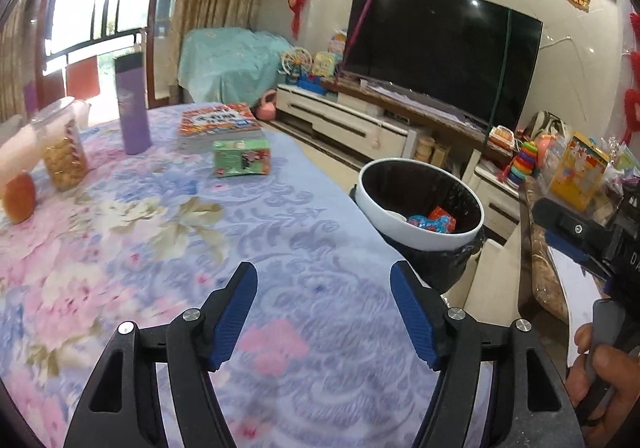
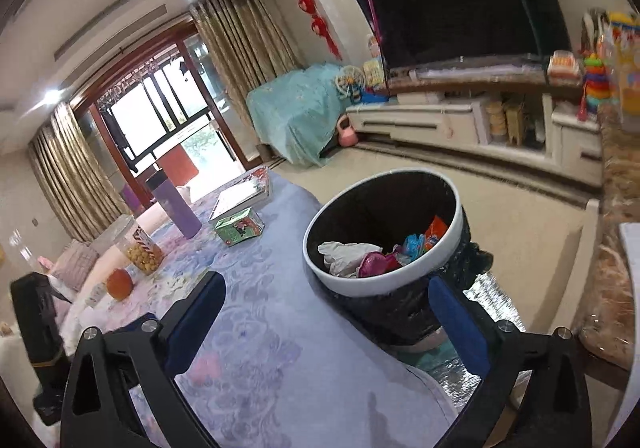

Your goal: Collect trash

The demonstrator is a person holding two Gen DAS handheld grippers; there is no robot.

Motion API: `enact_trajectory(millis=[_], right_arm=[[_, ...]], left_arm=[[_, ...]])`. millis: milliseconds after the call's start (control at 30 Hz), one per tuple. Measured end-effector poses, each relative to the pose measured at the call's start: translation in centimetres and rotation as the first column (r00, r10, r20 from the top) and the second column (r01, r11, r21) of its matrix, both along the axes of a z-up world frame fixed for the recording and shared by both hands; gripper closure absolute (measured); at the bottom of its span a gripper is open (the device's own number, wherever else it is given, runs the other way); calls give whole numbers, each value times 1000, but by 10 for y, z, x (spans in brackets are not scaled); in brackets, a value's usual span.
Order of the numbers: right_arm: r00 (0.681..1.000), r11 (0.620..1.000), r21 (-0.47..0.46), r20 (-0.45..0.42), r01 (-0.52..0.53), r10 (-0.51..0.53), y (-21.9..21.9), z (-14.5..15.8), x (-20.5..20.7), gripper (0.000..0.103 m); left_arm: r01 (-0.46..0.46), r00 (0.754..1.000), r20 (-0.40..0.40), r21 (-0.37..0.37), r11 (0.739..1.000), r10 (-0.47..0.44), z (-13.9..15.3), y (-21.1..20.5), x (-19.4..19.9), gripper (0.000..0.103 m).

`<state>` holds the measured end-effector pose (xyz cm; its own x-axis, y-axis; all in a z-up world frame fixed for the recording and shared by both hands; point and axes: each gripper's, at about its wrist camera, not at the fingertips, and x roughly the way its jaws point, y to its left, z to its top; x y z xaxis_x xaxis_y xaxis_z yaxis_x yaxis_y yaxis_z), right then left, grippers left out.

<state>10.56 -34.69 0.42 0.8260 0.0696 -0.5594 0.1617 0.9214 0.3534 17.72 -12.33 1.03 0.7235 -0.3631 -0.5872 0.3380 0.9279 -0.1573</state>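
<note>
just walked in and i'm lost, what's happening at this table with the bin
A person is clearing trash with two handheld tongs. Both the left tongs and right tongs are open and empty above the floral blue-and-pink tablecloth. The white-rimmed bin with a black liner beside the table already holds crumpled tissue and colourful wrappers.

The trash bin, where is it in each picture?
Left wrist view: the trash bin sits right of centre, beside the table edge.
Right wrist view: the trash bin sits at centre right, nearer, with wrappers inside.
Shared landmark: the green box on the table.
</note>
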Motion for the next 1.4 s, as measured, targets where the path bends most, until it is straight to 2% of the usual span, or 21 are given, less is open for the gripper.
enact_trajectory(millis=[100,133,200,267,333,600,967,1400], right_arm=[[1000,998,-59,24,3,-2,14,9,-9,1],[999,996,-86,40,3,0,20,14,-13,1],[997,990,-140,75,11,-1,30,23,-22,0],[992,980,-198,123,34,-9,41,31,-32,0],[989,970,-237,146,48,-13,50,31,-40,0],[967,955,-281,252,99,-26,64,21,-60,0],[971,948,-297,236,111,-40,66,7,-65,0],[972,950,-296,233,102,-31,68,5,-64,0]], left_arm=[[-8,998,63,8,1000,8,10,7,-25,34],[-12,997,83,11,1000,11,13,10,-32,30],[-34,991,133,11,999,33,18,17,-50,18],[-79,981,180,4,997,77,20,24,-65,0],[-119,968,220,-9,993,118,20,33,-80,1],[-180,948,266,-12,984,176,12,37,-102,1],[-206,937,296,41,978,185,2,26,-108,1],[-218,927,322,53,975,190,1,26,-109,1]])
